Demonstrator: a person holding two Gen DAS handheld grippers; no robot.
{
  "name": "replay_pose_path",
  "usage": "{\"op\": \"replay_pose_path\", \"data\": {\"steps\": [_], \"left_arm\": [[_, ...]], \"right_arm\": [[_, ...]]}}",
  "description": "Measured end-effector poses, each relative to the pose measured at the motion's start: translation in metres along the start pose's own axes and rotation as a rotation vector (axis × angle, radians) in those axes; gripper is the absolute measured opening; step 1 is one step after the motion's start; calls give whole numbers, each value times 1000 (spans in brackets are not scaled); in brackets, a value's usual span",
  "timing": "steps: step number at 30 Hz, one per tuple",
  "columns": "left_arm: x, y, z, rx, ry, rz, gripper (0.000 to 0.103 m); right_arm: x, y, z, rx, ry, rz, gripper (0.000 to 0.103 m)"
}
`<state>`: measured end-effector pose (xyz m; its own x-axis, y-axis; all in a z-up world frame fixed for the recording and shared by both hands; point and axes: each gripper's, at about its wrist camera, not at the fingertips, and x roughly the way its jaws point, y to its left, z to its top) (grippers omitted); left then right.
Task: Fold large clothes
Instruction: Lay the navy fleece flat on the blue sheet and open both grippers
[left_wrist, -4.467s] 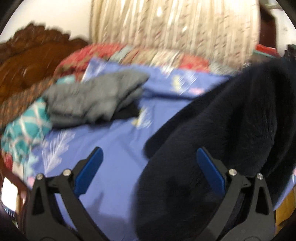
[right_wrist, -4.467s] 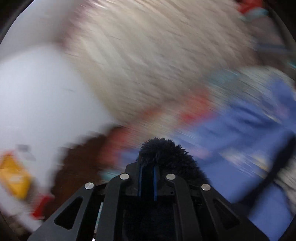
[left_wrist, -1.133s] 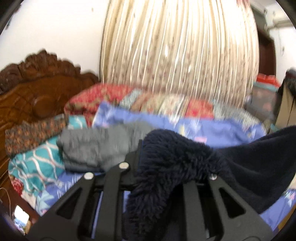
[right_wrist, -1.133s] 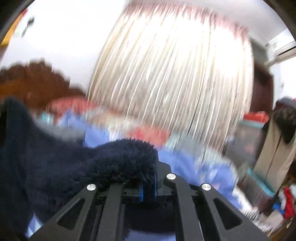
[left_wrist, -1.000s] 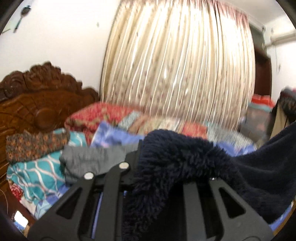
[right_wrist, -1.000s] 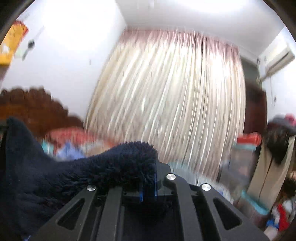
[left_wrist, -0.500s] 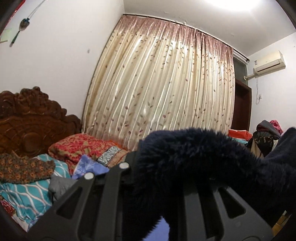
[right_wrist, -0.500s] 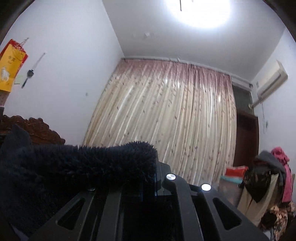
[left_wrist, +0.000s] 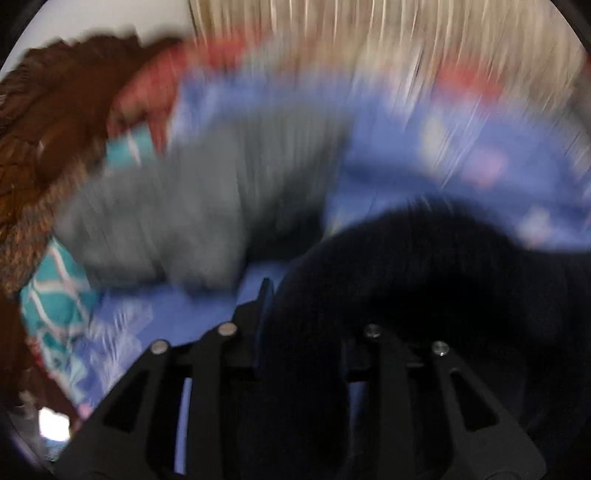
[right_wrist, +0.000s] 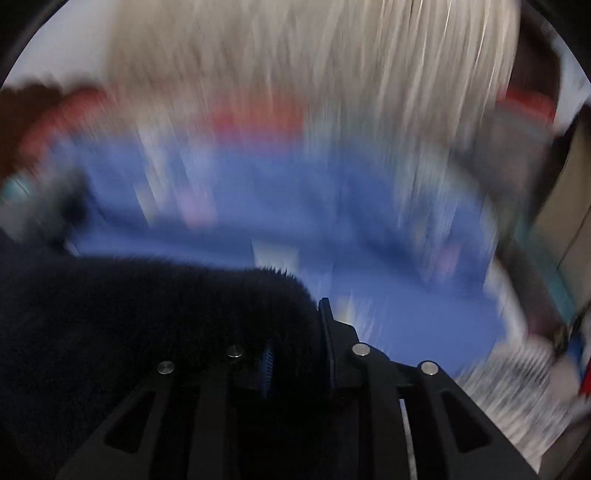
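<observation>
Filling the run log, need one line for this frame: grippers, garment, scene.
left gripper: shut on fleece | right gripper: shut on fleece | below: blue bedsheet, grey clothes | both views motion-blurred

Pale pleated curtains (right_wrist: 314, 74) are hanging behind a bed (left_wrist: 424, 158) wearing a blue patterned sheet, a carved brown wooden headboard (left_wrist: 48, 122) standing at its left
</observation>
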<state>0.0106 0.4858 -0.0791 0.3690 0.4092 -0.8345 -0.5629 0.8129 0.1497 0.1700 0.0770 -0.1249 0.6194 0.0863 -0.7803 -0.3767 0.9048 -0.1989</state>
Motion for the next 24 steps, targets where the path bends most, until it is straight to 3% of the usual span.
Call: {"op": "replay_pose_path", "data": {"steps": [1,2,4,6,9,11,14,15,16,17,19,21,22,24], "left_arm": [[19,0,-13,-18,42,-21,28],[26,1,-30,-38,43,-92,28],[23,-3,-51,4,9,-96,28],[6,-8,-73,78,-74,-84,29],[-20,-13,-93,145,-147,-144,44],[-32,-17,-100,167,-178,-181,46],[-41,-26,-105,176,-179,-231,51],[-43,-26,-108,162,-168,-252,51],[-42,-26,-108,155,-158,-263,51],[-43,-30,-110,152,-150,-266,51],[-47,-31,-114,164,-144,-255,51],[-54,-29,-119,176,-147,-226,51],[-59,-25,-123,179,-151,-216,51],[-65,-16,-130,177,-159,-213,54]], "right_arm": [[12,1,-19,29,23,53,48],[14,3,-33,42,23,100,48],[0,8,-59,16,9,161,49],[-24,16,-73,-23,-31,257,49],[-37,36,-71,-43,-4,476,49],[-30,54,-60,-43,32,531,49],[15,84,-34,-19,149,645,49],[41,101,-16,-29,225,657,49],[61,108,3,-33,243,604,49],[74,114,26,-24,221,559,49],[85,114,87,30,70,478,49],[87,99,126,168,-6,407,50],[82,87,138,276,-37,433,51],[61,73,141,331,-72,544,52]]}}
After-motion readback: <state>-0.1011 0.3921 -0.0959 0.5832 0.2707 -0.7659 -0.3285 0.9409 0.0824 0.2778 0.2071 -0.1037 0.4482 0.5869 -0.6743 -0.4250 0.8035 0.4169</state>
